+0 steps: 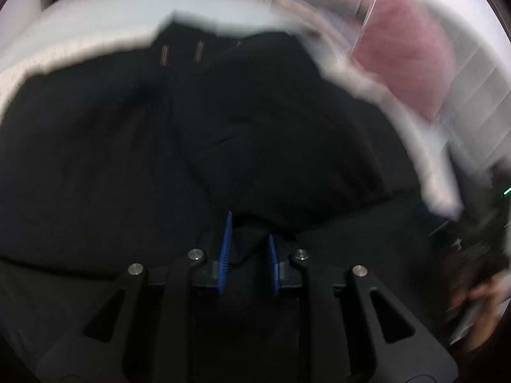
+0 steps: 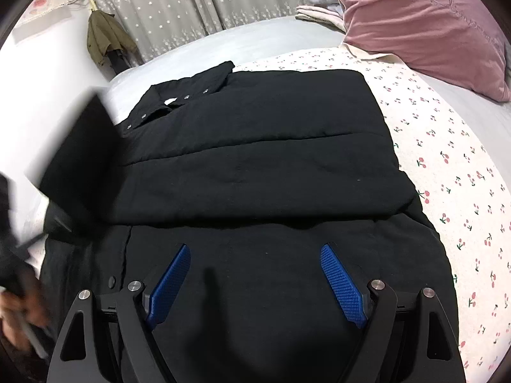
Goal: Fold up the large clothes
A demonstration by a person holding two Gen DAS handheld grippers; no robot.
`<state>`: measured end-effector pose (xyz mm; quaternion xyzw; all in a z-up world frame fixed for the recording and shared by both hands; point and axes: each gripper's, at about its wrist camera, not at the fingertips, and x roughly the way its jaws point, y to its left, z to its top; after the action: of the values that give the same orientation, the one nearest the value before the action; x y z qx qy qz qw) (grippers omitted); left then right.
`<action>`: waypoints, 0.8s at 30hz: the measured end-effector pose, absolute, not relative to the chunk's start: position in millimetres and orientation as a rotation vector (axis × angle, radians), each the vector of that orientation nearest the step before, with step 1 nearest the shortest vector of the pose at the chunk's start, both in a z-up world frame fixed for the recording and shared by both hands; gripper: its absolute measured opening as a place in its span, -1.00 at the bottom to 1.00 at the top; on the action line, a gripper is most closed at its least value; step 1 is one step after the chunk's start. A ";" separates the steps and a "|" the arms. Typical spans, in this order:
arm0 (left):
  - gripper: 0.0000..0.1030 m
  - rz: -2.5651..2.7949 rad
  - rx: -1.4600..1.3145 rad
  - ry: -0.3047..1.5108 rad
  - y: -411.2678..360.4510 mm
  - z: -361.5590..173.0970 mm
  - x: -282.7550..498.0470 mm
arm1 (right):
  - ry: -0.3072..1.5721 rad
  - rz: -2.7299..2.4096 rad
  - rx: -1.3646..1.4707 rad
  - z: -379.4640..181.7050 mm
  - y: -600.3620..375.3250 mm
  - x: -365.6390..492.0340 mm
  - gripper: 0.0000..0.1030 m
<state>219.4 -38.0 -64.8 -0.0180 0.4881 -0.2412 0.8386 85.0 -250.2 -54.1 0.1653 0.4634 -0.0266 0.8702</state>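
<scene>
A large black garment (image 2: 255, 146) with snap buttons along its placket lies partly folded on the bed, one layer doubled over the lower part. My right gripper (image 2: 255, 271) hovers over its near edge, open wide, with nothing between the blue pads. The left wrist view is blurred by motion; there the same black garment (image 1: 127, 159) fills the frame. My left gripper (image 1: 249, 245) has its pads a narrow gap apart, with a loose ridge of the black cloth between them. In the right wrist view the left gripper (image 2: 76, 146) is a dark blur at the garment's left side.
The bed has a white cherry-print sheet (image 2: 447, 166) and a grey cover (image 2: 255, 38). A pink pillow (image 2: 421, 22) and folded bedding lie at the far right. An olive jacket (image 2: 105, 38) hangs by the curtain. A person's hand (image 2: 19, 312) shows at the lower left.
</scene>
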 end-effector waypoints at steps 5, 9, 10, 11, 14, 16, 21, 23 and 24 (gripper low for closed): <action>0.30 -0.593 -0.239 1.007 12.9 -44.5 202.9 | 0.940 0.036 0.349 -52.4 -239.0 87.2 0.65; 0.57 -0.474 -0.278 0.918 62.9 -21.9 192.0 | 0.921 0.190 0.503 -54.4 -227.9 96.9 0.65; 0.59 -0.421 -0.290 0.879 79.5 -18.0 188.3 | 0.917 0.217 0.533 -54.7 -224.6 99.6 0.65; 0.59 -0.384 -0.302 0.846 92.4 -17.3 183.2 | 0.910 0.255 0.569 -55.3 -218.5 104.3 0.65; 0.59 -0.267 -0.276 0.774 124.9 -16.3 187.1 | 0.897 0.316 0.602 -59.5 -197.2 119.1 0.65; 0.59 -0.197 -0.255 0.735 138.2 -16.8 192.1 | 0.912 0.310 0.591 -67.0 -182.6 130.1 0.64; -0.36 -0.146 -0.328 0.692 155.0 -36.1 208.9 | 0.943 0.274 0.455 -66.3 -147.5 150.6 -0.73; -0.53 -0.162 -0.341 0.681 155.0 -42.4 213.8 | 0.828 0.264 0.402 -40.3 -147.5 146.0 -0.76; -0.53 -0.165 -0.333 0.687 150.9 -46.0 218.3 | 0.783 0.252 0.393 -31.7 -150.9 145.4 -0.77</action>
<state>218.3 150.9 -46.0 -0.1624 0.3347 -0.0804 0.9248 145.4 -150.9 -31.7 0.1896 0.3783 0.1219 0.8978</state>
